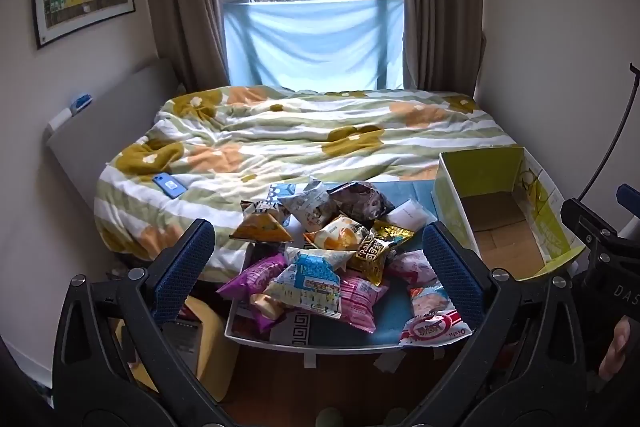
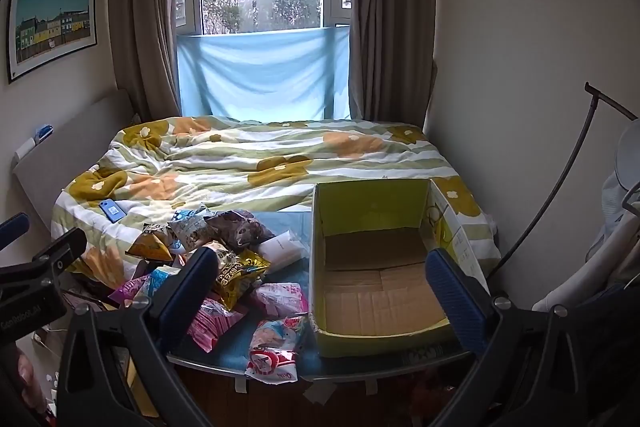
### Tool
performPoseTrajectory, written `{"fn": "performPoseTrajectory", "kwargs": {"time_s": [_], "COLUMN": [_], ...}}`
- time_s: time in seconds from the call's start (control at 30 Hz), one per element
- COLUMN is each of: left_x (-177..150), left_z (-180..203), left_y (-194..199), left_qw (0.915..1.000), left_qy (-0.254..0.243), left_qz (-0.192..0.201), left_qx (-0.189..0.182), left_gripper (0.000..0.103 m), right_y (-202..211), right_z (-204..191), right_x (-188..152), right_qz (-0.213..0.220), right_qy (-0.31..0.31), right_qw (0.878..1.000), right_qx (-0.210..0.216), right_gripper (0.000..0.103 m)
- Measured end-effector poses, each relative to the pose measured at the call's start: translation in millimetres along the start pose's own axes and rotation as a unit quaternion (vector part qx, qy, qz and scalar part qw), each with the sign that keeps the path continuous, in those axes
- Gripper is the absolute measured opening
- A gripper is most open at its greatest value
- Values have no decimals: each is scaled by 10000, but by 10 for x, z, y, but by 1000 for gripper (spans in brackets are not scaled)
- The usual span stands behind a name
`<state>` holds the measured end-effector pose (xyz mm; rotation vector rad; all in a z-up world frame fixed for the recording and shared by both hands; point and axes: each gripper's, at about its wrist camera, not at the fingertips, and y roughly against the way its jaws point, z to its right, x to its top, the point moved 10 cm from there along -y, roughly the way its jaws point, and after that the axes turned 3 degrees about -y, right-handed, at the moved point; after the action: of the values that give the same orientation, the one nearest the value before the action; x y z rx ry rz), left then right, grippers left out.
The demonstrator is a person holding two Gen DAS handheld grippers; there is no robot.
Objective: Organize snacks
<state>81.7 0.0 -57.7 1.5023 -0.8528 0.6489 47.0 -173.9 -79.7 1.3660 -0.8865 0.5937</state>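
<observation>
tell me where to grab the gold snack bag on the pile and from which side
Grip the gold bag across its puffed middle, coming down from above with the open left gripper. It lies tilted on top of the pile, so its upper face is clear, while other packets crowd its lower edge. The crimped ends look flatter and likelier to slip.

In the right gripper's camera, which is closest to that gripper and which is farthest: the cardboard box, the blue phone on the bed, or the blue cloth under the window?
1. Open yellow-green cardboard box, right in front of the right gripper, on the table.
2. Small blue phone, farther back at left, on the flowery quilt.
3. Light blue cloth, farthest, hanging below the window.
</observation>
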Motion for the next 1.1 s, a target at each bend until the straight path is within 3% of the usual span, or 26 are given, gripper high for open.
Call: {"fn": "performPoseTrajectory", "kwargs": {"time_s": [1.1], "left_x": [-50], "left_z": [-9], "left_y": [-55], "left_qw": [9998], "left_qy": [121], "left_qz": [-108], "left_qx": [-75], "left_gripper": [103], "right_y": [-19], "right_z": [-7], "right_x": [-9], "right_qz": [-16], "right_qy": [-2], "right_qw": [10000], "right_qx": [12], "right_gripper": [102]}}
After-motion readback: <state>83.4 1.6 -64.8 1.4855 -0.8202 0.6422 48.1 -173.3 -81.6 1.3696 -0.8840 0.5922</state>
